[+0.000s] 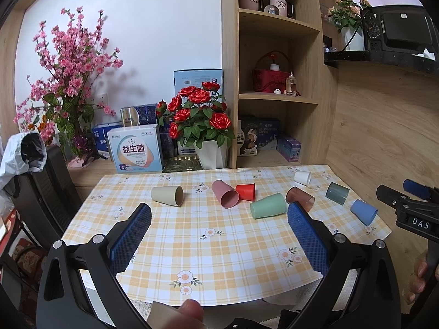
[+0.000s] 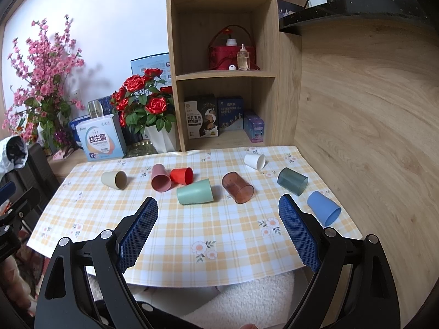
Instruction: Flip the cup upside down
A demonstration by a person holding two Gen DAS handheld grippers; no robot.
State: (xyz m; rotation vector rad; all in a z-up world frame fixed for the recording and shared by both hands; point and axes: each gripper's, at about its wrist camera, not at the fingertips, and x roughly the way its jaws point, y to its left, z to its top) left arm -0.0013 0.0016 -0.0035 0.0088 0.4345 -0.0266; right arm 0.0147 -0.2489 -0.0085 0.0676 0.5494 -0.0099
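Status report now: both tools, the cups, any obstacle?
Left tool open, empty. Right tool open, empty. Eight cups on their sides, blue cup nearest right tool. Nothing blocking.

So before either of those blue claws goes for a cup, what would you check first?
1. Left gripper open wide enough for a cup: ok.
2. Right gripper open and empty: ok.
3. Cups needing flipping: ok, all eight lie on their sides, none upside down yet.
4. Blue cup free to grab: ok, it lies apart from the others near the right gripper.
5. Pink cup and red cup apart: not ok, they look touching.
6. Tablecloth lying flat: ok where visible.
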